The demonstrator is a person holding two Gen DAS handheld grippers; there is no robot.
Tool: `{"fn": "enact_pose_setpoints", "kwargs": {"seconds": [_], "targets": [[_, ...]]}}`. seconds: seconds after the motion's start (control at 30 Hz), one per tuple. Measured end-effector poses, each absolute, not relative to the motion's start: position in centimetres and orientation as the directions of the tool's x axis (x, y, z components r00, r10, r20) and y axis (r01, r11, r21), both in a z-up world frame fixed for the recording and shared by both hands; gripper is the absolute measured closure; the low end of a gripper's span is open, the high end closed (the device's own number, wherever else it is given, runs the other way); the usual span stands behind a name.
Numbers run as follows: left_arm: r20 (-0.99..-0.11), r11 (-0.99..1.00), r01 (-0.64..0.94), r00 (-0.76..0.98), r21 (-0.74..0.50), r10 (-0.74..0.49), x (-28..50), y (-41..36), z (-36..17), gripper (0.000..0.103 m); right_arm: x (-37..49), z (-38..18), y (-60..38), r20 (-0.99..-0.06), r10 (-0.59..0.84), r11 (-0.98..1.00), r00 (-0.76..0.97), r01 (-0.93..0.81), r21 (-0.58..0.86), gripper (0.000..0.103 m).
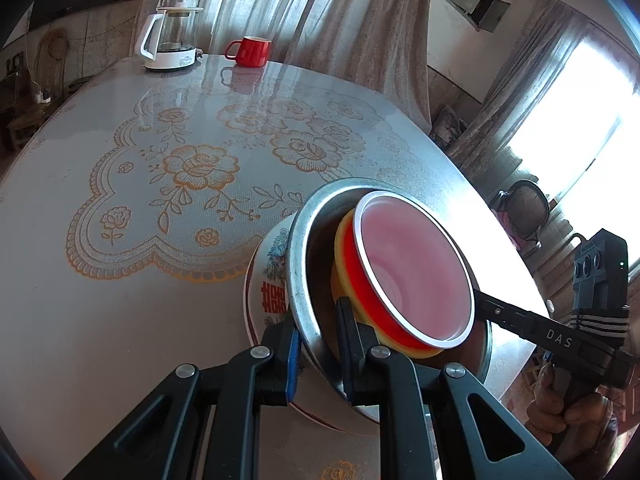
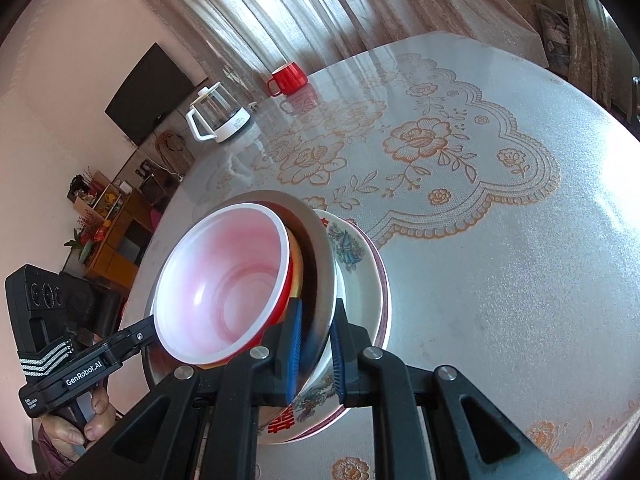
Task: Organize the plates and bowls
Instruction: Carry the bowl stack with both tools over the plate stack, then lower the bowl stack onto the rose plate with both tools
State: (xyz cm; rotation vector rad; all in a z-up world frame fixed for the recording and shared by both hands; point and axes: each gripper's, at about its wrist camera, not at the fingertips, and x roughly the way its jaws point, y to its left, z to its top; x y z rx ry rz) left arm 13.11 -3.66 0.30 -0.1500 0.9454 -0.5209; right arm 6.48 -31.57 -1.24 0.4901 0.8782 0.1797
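Both grippers are clamping opposite edges of one stack: the left gripper (image 1: 320, 344) is pinching the metal dish's (image 1: 298, 264) rim, and the right gripper (image 2: 314, 344) is squeezing metal dish and flowered plate (image 2: 352, 256) together. A red bowl (image 1: 416, 268) is nesting inside, low over the patterned table (image 1: 120, 300); farther back, a red mug (image 1: 250, 51) and glass kettle (image 1: 170, 40) are standing.

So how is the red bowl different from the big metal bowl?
The red bowl is plastic-looking, pink-white inside and smaller; the metal bowl is shiny grey and wider. The red bowl sits nested inside the stack; the metal bowl surrounds it, and both grippers pinch its rim. Both are round and tilted together.
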Motion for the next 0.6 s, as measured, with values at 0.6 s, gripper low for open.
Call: {"fn": "enact_pose_setpoints", "kwargs": {"seconds": [0.6], "targets": [[-0.745, 0.887, 0.343, 0.492, -0.31, -0.451, 12.89, -3.9, 0.03, 0.086, 6.06, -1.54, -31.51, -0.675, 0.356, 0.869, 0.646, 0.036, 0.493, 0.088]]}}
